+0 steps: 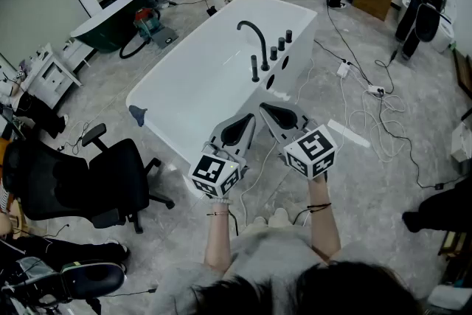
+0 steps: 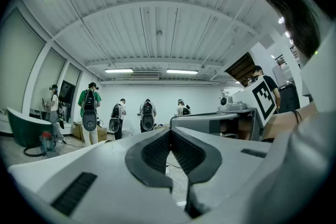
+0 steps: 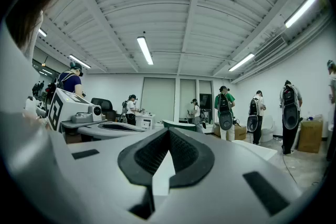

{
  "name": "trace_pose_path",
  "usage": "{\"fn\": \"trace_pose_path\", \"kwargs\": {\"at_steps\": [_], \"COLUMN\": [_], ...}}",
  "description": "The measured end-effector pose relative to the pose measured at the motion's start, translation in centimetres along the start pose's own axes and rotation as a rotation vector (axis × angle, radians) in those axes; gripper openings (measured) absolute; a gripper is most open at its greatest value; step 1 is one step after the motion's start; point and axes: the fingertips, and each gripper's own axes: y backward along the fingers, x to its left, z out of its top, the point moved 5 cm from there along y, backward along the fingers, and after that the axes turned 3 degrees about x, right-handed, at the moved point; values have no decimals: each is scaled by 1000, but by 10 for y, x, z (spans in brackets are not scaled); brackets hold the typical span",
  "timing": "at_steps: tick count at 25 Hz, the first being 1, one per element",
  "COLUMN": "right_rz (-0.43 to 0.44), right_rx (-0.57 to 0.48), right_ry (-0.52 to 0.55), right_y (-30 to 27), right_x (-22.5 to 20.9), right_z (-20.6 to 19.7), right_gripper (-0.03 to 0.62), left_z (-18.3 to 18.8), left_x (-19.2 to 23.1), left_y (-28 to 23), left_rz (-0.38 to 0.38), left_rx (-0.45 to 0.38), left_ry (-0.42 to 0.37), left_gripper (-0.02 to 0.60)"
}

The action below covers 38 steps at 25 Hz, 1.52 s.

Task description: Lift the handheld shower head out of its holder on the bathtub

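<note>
A white bathtub (image 1: pixel 184 88) stands on the grey floor in the head view. On its right rim are a curved black faucet (image 1: pixel 255 33), three black knobs (image 1: pixel 281 44) and, nearest me, the upright black handheld shower head (image 1: pixel 255 68) in its holder. My left gripper (image 1: pixel 251 118) and right gripper (image 1: pixel 263 108) are held level side by side just short of the tub's near end, apart from the shower head. In the left gripper view the left gripper (image 2: pixel 169 132) is shut with nothing in it. The right gripper (image 3: pixel 168 130) is likewise shut and empty.
A black office chair (image 1: pixel 99 177) stands to the left of me. A dark green tub (image 1: pixel 103 24) sits at the far left. Cables (image 1: pixel 372 114) and a power strip (image 1: pixel 344 70) lie on the floor right of the tub. Several people with backpacks (image 2: pixel 90 113) stand beyond.
</note>
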Motion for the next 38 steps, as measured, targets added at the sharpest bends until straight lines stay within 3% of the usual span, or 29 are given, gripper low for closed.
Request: {"fn": "trace_pose_path", "kwargs": {"at_steps": [19,38], "right_rz": [-37,95], "right_rx": [-1,40], "right_ry": [-10,8], "right_y": [2,-22], "right_x": [6,-129], "right_z": [-7,-18], "right_gripper": [2,2], "left_z": [-8,-18], "left_x": [2,19], "left_y": [9,-116], "left_rz": [-28,125], "left_rx": [1,9], "left_ry": [17,70], "left_gripper": [5,5]}}
